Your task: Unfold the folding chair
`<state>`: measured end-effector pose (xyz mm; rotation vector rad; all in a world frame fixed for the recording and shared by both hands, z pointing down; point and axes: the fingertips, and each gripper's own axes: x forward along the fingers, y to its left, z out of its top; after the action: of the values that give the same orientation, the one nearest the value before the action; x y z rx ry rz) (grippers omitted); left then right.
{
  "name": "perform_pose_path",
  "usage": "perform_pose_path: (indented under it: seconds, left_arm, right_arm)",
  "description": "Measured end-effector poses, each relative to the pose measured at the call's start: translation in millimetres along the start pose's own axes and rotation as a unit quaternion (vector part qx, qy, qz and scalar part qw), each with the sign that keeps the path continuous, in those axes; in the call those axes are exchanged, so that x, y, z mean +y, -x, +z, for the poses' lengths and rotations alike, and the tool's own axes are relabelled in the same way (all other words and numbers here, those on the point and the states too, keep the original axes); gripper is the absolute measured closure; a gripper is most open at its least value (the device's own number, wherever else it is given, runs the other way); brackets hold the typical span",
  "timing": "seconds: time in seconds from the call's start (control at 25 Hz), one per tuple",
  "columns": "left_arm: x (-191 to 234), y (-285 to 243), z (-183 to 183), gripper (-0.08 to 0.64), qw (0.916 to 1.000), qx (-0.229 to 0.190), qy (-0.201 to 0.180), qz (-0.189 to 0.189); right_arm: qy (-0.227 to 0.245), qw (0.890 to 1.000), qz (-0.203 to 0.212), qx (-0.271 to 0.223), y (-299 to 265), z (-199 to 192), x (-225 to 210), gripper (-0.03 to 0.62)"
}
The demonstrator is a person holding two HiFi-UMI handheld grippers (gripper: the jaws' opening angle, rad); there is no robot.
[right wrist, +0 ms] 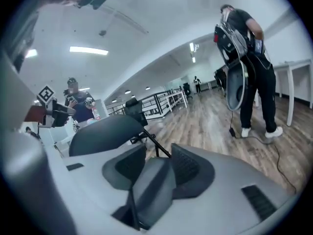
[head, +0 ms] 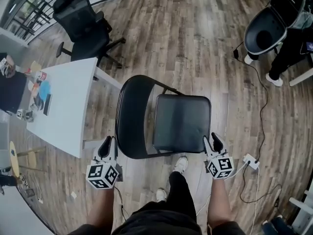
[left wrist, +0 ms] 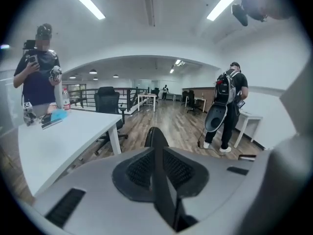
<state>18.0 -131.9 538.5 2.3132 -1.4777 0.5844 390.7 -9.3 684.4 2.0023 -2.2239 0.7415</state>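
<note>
The folding chair (head: 146,112) is standing on the floor (head: 195,33). The left hand-held gripper (head: 108,144) is pinching its backrest (head: 131,116) rim at seven o'clock. The right hand-held gripper (head: 212,140) is clamping the seat (head: 182,122) corner at four. Spreading them evenly, with both grips firm, looks wisest.

You have bright, even light from the long ceiling lamps (left wrist: 85,1), which glare white in both gripper views and put a pale sheen on the seat of the folding chair (head: 182,121) and the wooden floor (head: 195,28), while the wide lenses bend and darken every edge, and the nearest parts are soft.
</note>
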Motion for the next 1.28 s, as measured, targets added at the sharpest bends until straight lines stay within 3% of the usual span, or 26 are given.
perform_pose_path:
  seconds: [0.08,0.16,0.2,0.36,0.52,0.64,0.96,1.28]
  left_arm:
    - [-9,19,6,0.552,0.9995,-0.014,0.019,-0.019]
    - [-19,44,8,0.555,0.9977,-0.027,0.033,-0.053]
    - [-24,58,7,0.555,0.9961,-0.034,0.038,-0.072]
    - [-39,128,-1,0.555,0.9877,-0.065,0.046,-0.135]
    - [-42,197,-10,0.555,0.9862,-0.086,0.008,-0.141]
    - [-51,246,-18,0.555,0.9817,-0.104,0.013,-0.159]
    - [-103,345,-32,0.555,0.9678,-0.126,-0.005,-0.218]
    - [-104,404,-32,0.555,0.9639,-0.154,-0.013,-0.217]
  right_arm:
    - [0.030,0.999,-0.003,-0.028,22,36,47,0.466]
    - [0.060,0.997,-0.013,-0.045,48,62,93,0.562]
    - [0.073,0.996,-0.020,-0.049,62,71,116,0.575]
    - [0.118,0.989,-0.062,-0.059,128,83,194,0.577]
    - [0.160,0.981,-0.078,-0.076,189,90,265,0.577]
    - [0.186,0.975,-0.077,-0.097,231,97,315,0.577]
    - [0.204,0.971,-0.081,-0.097,311,83,380,0.578]
    - [0.219,0.964,-0.086,-0.122,364,92,407,0.578]
